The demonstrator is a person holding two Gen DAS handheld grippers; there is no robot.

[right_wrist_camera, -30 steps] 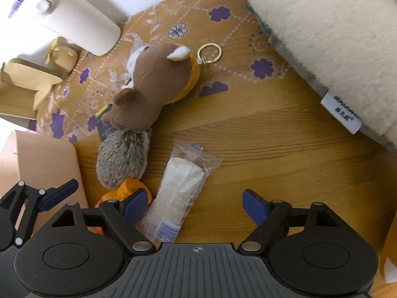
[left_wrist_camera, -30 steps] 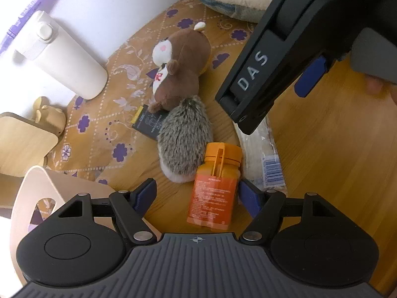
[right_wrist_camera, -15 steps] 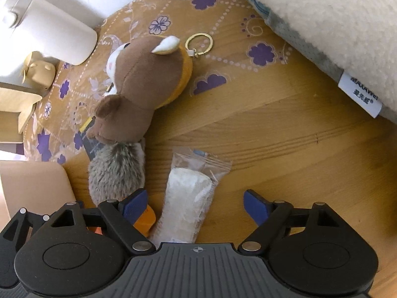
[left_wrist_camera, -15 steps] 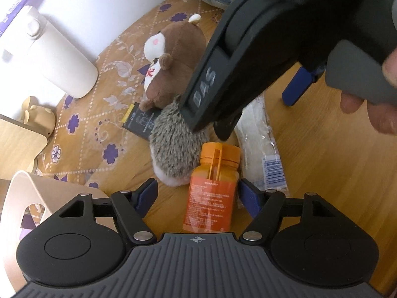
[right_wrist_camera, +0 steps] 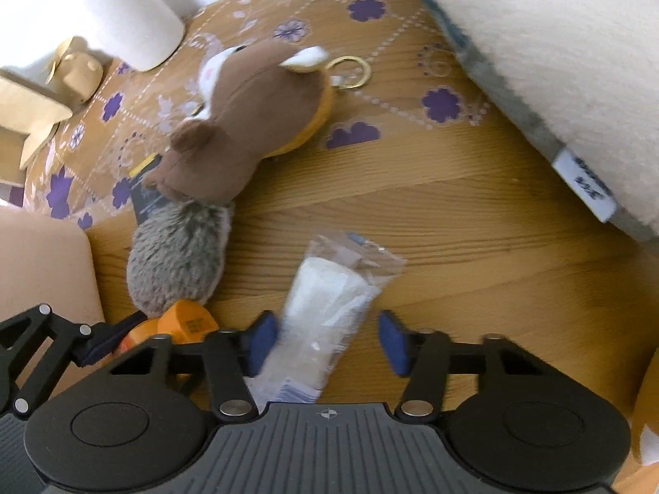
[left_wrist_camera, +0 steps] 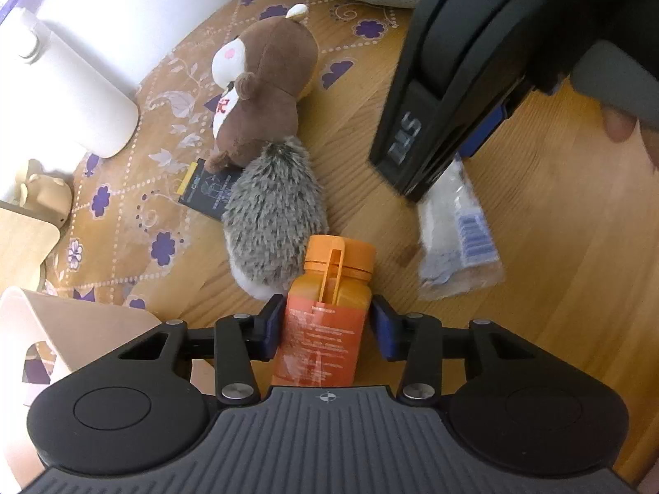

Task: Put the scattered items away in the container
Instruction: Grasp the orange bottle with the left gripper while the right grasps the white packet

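An orange bottle (left_wrist_camera: 325, 308) lies on the wooden table between the fingers of my left gripper (left_wrist_camera: 327, 325), which has closed onto its sides. A clear packet of white gauze (right_wrist_camera: 325, 313) lies between the fingers of my right gripper (right_wrist_camera: 327, 339); the left pad touches it, the right pad stands apart. The packet also shows in the left wrist view (left_wrist_camera: 457, 234), under the right gripper's body (left_wrist_camera: 445, 103). A grey hedgehog plush (left_wrist_camera: 276, 214), a brown plush toy (left_wrist_camera: 263, 90) and a dark card (left_wrist_camera: 206, 193) lie beyond. A beige container (left_wrist_camera: 74, 329) stands at the left.
A white tumbler (left_wrist_camera: 70, 94) lies at the back left on a floral mat (left_wrist_camera: 164, 131). A cream fleece cushion (right_wrist_camera: 556, 61) fills the right. A gold key ring (right_wrist_camera: 350, 72) lies by the brown plush. A small wooden figure (left_wrist_camera: 45, 193) and wooden stand (left_wrist_camera: 20, 243) sit at the left.
Both grippers have narrowed: the left closed onto the orange bottle, the right closed in around the gauze packet. The right gripper moved forward and down over the packet.
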